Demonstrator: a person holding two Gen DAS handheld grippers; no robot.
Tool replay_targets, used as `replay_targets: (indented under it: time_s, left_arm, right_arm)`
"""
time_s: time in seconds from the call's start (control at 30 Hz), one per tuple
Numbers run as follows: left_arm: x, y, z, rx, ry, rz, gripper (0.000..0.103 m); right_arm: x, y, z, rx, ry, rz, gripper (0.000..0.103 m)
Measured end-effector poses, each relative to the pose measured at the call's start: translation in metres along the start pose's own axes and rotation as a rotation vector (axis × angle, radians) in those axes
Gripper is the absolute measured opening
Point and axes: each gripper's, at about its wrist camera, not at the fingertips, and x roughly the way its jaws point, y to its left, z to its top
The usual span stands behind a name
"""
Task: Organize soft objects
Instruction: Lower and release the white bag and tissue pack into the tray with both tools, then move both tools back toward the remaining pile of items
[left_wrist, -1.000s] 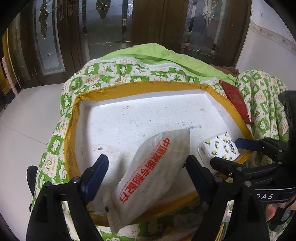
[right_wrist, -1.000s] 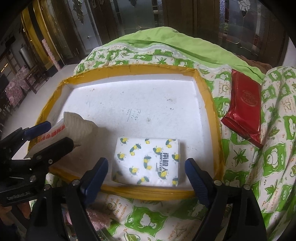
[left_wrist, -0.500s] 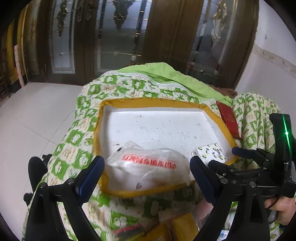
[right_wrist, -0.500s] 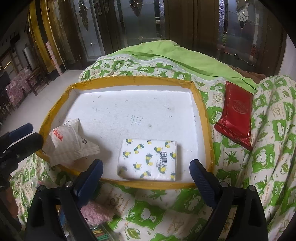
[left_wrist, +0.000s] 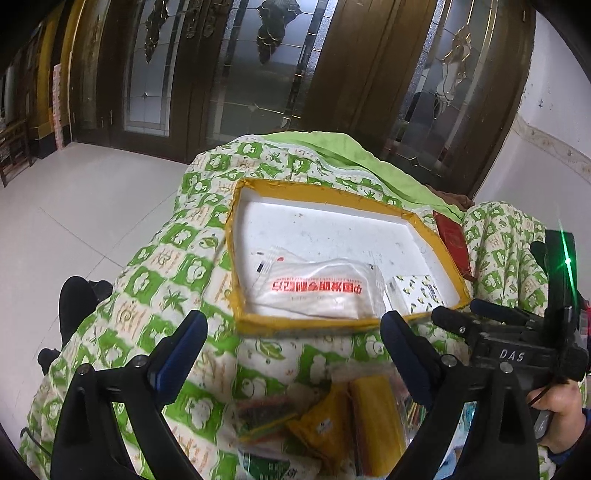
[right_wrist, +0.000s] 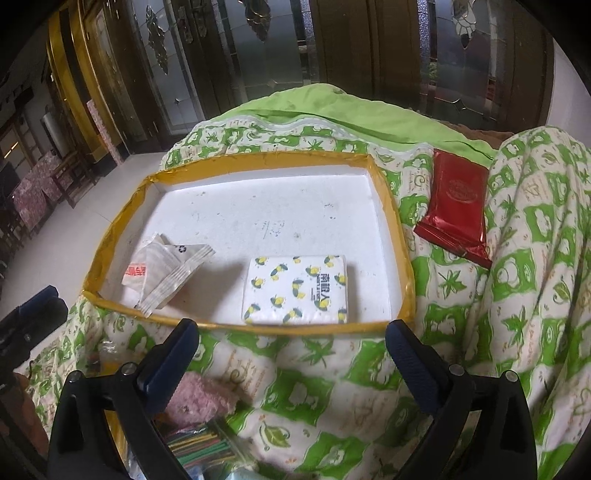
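Observation:
A white foam tray with a yellow taped rim lies on a green-and-white quilt. In it lie a clear plastic packet with red writing at the near left and a tissue pack with yellow prints to its right. My left gripper is open and empty, above the quilt short of the tray's near rim. My right gripper is open and empty, also short of the near rim, in front of the tissue pack; it shows in the left wrist view.
A red foil packet lies on the quilt right of the tray. Near me lie yellow packets, a pink fluffy thing and a bag of coloured sticks. Wooden glass doors stand behind; tiled floor is at the left.
My left gripper let go of the clear packet, which now lies flat in the tray, and drew back and up. My right gripper also drew back from the tray.

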Motion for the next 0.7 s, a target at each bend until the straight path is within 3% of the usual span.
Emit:
replay_targets:
  time_s: [0.7]
  left_arm:
    - [-0.04, -0.004, -0.039, 0.019, -0.001, 0.012, 0.097]
  right_arm:
    - [-0.037, -0.017, -0.038, 0.126, 0.004, 0.056, 0.102]
